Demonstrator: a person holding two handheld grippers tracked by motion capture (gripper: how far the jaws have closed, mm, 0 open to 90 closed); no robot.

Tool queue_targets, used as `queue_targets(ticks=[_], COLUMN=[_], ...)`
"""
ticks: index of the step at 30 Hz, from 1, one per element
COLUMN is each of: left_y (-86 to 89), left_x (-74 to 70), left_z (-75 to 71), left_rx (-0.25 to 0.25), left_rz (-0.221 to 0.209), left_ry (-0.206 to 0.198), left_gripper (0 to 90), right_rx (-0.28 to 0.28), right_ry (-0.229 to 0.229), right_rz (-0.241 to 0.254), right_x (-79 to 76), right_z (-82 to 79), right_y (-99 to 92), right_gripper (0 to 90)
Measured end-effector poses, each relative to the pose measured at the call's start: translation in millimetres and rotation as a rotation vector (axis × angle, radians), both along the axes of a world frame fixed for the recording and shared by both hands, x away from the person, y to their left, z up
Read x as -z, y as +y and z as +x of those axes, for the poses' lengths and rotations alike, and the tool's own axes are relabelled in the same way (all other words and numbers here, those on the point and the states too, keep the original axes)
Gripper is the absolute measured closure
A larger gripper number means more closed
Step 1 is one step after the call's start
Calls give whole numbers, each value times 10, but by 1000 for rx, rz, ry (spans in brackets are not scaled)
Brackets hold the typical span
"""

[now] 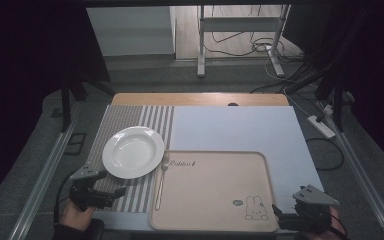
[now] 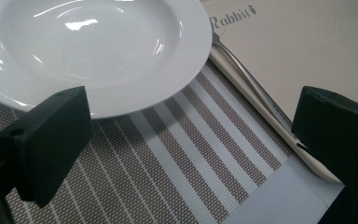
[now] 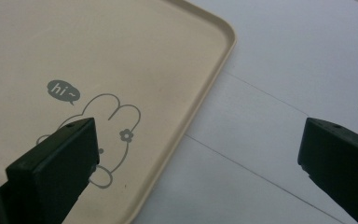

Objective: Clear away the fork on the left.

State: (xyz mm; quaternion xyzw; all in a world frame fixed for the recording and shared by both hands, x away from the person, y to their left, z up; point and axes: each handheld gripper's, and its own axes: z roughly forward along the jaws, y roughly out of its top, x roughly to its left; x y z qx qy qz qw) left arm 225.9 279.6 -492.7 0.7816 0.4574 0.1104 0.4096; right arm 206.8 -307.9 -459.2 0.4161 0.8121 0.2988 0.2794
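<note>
both grippers sit at the near table edge, nothing in hand. left gripper [image 1: 111,192] hovers over the striped placemat [image 1: 130,197], jaws spread wide with bare mat between them; in the left gripper view the near rim of the white plate [image 2: 98,51] lies just ahead of the left jaw. plate rests on the mat, upper left of the work area, its right rim close to the tray's left edge. fork [image 1: 160,182] lies lengthwise along the tray's left rim, tines near the plate, handle toward the person; whether it rests on the rim or just beside it is hard to tell. beige tray [image 1: 215,192] with rabbit print sits centre-right on the pale board, nothing loaded on its flat. right gripper [image 1: 276,212] hangs at the tray's near right corner, jaws wide apart and empty, straddling the tray rim [image 3: 200,107] in the right gripper view. judgement: start of the work, approach step; plate or fork looks the likely first pick for the left side. next move calls for lowering one jaw under the plate rim, or narrowing over the thin fork handle. room: open board right of and beyond the tray; tight gap between plate, fork and tray edge.
</note>
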Motion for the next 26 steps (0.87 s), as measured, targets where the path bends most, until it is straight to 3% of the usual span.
queue_targets(ticks=[17, 26], left_y=[122, 124], left_x=[-24, -24], left_z=[-203, -217], left_rx=[-47, -32], left_rz=[48, 61], left_ry=[-31, -27], left_gripper=[0, 0], right_rx=[2, 3], right_ry=[-1, 0], right_rz=[-2, -7], right_x=[-1, 7], right_z=[0, 6], right_y=[3, 8], right_gripper=[0, 0])
